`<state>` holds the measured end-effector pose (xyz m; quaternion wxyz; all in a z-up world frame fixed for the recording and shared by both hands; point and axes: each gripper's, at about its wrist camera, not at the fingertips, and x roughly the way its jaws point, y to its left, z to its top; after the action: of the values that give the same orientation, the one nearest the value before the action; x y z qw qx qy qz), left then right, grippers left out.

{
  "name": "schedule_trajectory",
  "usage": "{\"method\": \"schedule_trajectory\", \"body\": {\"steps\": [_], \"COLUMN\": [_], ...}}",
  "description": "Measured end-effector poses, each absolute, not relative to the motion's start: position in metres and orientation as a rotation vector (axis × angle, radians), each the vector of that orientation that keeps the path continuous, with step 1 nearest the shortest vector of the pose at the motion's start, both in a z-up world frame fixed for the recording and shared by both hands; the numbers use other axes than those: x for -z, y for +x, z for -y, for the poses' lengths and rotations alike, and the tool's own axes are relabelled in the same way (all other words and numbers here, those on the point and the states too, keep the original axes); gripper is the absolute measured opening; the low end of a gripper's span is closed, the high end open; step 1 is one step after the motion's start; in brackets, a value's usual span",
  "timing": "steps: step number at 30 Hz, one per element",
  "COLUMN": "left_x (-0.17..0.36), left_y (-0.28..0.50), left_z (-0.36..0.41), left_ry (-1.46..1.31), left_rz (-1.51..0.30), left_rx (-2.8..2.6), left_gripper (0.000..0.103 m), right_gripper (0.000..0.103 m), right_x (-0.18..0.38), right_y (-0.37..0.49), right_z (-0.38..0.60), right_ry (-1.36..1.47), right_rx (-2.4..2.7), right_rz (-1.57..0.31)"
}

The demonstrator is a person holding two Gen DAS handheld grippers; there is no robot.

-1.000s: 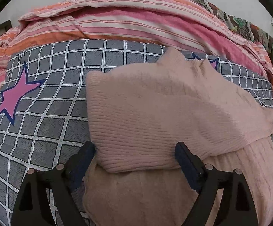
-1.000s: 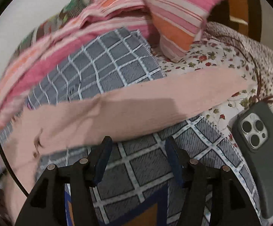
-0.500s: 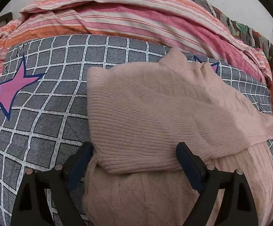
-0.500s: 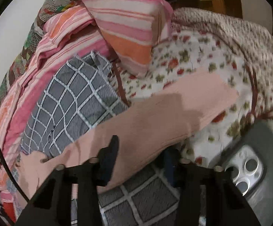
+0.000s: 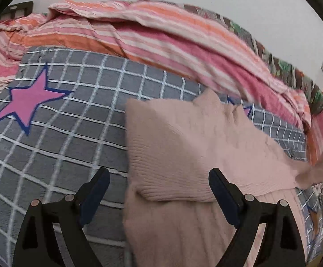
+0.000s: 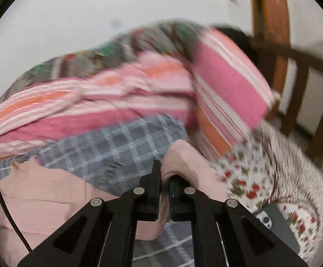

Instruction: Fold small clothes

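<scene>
A pale pink knit sweater (image 5: 183, 146) lies on the grey checked bedspread (image 5: 76, 120), one sleeve folded across its body. My left gripper (image 5: 159, 184) is open, its fingers either side of the folded sleeve's cuff, holding nothing. My right gripper (image 6: 164, 178) is shut on the end of the other sleeve (image 6: 183, 162) and lifts it off the bed. That lifted sleeve end also shows in the left wrist view (image 5: 317, 169) at the far right.
A pink and orange striped quilt (image 5: 161, 40) is heaped along the back against the wall. A striped pillow (image 6: 228, 93) and a floral sheet (image 6: 261, 178) lie to the right, with a phone (image 6: 279, 227) on the sheet. A wooden chair (image 6: 295, 84) stands beyond.
My right gripper has closed on the end of the right sleeve and raised it. My left gripper stays open and has shifted a little to the left of the folded sleeve.
</scene>
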<state>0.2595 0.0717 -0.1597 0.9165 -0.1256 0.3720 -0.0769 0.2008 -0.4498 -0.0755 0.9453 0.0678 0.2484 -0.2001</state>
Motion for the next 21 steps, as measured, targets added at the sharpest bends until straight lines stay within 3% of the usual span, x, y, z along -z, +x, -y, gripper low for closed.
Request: {"method": "schedule_trajectory", "body": {"steps": [8,16,18,20,21], "left_x": [0.147,0.147,0.147,0.147,0.147], "left_y": [0.236,0.235,0.236,0.237,0.237], "left_z": [-0.134,-0.171,-0.173,-0.174,-0.174], "left_ry": [-0.229,-0.237,-0.216,-0.222,-0.234], "left_rz": [-0.684,-0.667,-0.658,-0.660,-0.665], "left_rx": [-0.026,-0.075,-0.100,-0.100,-0.084], "left_gripper": [0.090,0.090,0.090,0.090,0.090], "right_gripper": [0.006,0.006,0.013,0.035,0.037], "right_x": [0.034,0.109,0.139,0.163,0.168], "right_y": [0.226,0.281,0.292,0.296,0.294], "right_z": [0.252,0.078,0.060,0.049,0.049], "right_ry": [-0.171,-0.266,-0.254,-0.245,-0.250], "right_rx": [0.188,-0.179,-0.263,-0.283,-0.290], "right_rz": [-0.435,-0.612,-0.701,-0.767,-0.772]}}
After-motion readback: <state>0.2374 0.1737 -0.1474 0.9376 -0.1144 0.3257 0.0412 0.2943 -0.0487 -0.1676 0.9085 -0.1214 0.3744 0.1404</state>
